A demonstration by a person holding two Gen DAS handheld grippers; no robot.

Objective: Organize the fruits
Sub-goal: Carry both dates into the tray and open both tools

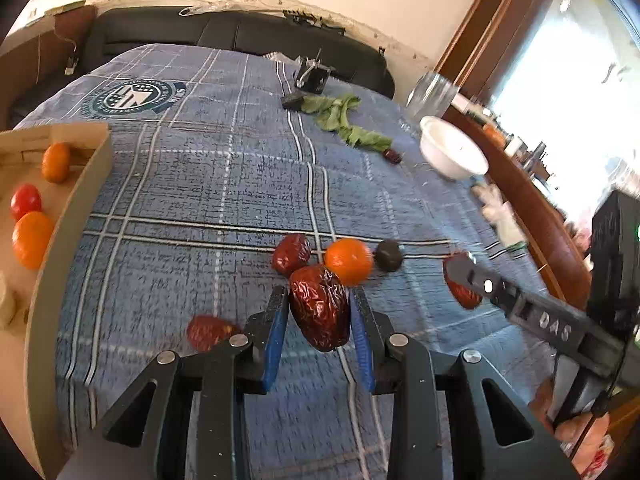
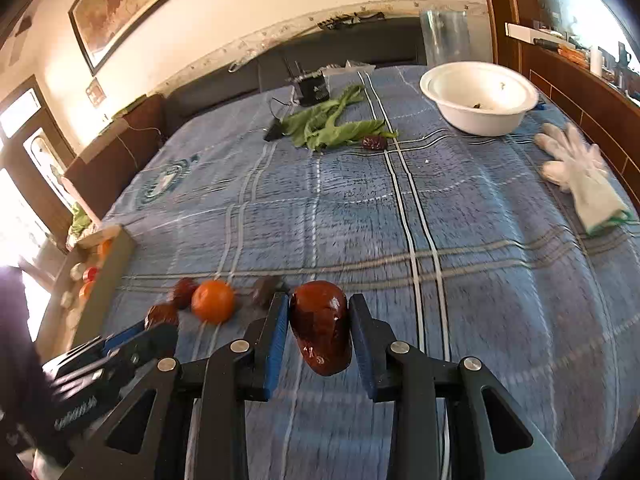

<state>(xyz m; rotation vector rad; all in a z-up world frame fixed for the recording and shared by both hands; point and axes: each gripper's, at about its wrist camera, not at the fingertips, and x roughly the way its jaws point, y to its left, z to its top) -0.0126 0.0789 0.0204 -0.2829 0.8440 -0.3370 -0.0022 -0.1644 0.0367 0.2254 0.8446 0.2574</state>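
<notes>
My left gripper [image 1: 319, 300] is shut on a wrinkled red date [image 1: 320, 307], held over the blue plaid cloth [image 1: 200, 208]. My right gripper [image 2: 319, 309] is shut on a smoother red date [image 2: 321, 326]; it also shows at the right of the left wrist view [image 1: 468, 276]. On the cloth lie a small orange [image 1: 349, 261], another date [image 1: 291, 254], a dark round fruit [image 1: 388, 255] and a date [image 1: 208, 332] by my left finger. A cardboard box [image 1: 68, 216] at the left holds two oranges [image 1: 31, 239] and a red tomato [image 1: 25, 200].
A white bowl [image 2: 480, 98] stands at the far right, with a clear glass jar [image 2: 446, 38] behind it. Green leaves [image 2: 332, 126] and one more date [image 2: 375, 143] lie at the far middle. A white glove [image 2: 580, 176] lies at the right edge. A black device [image 2: 314, 86] sits at the back.
</notes>
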